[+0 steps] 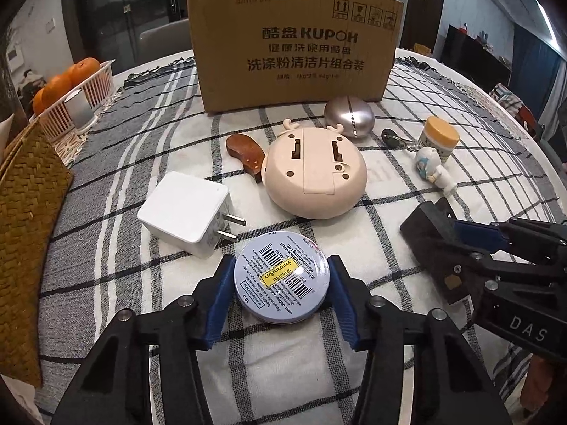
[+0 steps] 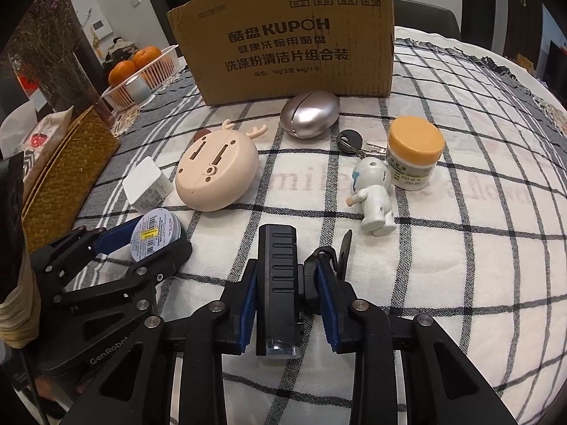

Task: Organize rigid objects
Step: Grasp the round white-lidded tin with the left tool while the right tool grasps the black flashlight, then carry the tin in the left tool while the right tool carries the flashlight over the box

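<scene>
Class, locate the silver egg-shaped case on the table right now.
In both wrist views the silver egg-shaped case lies just before the cardboard box, between the beige deer-shaped gadget and the keys.

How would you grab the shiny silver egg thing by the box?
Grip the silver egg across its narrow middle, coming down from above. It lies on its side, rounded and smooth, so the ends would likely slip out. The cardboard box stands right behind it and the keys lie in front, leaving the top clearest.

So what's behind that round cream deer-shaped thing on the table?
Behind the cream deer gadget sit a silver egg-shaped case and the cardboard box. A brown wooden piece is partly hidden by it.
</scene>
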Available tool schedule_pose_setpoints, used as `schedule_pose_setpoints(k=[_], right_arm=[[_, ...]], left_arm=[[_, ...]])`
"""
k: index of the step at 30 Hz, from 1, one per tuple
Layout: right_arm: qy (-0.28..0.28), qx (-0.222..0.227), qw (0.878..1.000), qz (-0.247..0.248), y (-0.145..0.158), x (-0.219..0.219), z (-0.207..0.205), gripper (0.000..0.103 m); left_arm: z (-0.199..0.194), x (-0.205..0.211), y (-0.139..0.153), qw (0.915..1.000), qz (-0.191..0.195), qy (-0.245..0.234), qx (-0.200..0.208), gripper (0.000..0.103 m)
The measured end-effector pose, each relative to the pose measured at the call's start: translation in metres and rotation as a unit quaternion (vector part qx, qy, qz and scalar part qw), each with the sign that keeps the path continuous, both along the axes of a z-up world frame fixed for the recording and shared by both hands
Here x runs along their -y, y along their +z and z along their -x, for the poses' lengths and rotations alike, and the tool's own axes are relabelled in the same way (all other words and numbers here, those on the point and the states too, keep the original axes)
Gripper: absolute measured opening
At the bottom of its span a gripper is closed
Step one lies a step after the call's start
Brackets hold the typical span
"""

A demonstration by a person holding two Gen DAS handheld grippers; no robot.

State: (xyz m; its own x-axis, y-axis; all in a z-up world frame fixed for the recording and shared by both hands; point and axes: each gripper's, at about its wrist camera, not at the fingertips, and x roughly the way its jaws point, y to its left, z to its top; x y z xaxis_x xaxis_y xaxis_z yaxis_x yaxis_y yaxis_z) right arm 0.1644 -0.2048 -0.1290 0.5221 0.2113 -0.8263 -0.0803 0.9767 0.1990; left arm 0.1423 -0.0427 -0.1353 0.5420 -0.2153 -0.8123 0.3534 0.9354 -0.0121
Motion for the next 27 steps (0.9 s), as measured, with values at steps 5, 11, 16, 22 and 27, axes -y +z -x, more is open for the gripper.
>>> schedule_pose_setpoints(k=[5,11,16,22,27], right_arm=[[-0.003,-0.002,1.000,-0.018,0.000,0.005,0.003,0.032],[-0.005,0.007,1.000,-0.026,0.005,0.007,0.010,0.032],[-0.005,0.030,0.999,-0.029,0.018,0.007,0.018,0.032],[-0.009,0.064,0.998,-0.023,0.035,0.009,0.026,0.032],[-0.017,0.088,0.996,-0.026,0.050,0.014,0.029,0.032]], left_arm=[[0.010,-0.002,0.008,1.0000,0.004,0.003,0.007,0.051],[0.020,-0.003,0.019,0.9997,0.008,0.012,0.021,0.051],[0.026,-0.003,0.030,0.9993,0.016,0.015,0.031,0.051],[0.032,-0.002,0.048,0.9978,0.016,0.020,0.061,0.051],[0.031,0.001,0.068,0.9958,0.025,0.021,0.086,0.051]])
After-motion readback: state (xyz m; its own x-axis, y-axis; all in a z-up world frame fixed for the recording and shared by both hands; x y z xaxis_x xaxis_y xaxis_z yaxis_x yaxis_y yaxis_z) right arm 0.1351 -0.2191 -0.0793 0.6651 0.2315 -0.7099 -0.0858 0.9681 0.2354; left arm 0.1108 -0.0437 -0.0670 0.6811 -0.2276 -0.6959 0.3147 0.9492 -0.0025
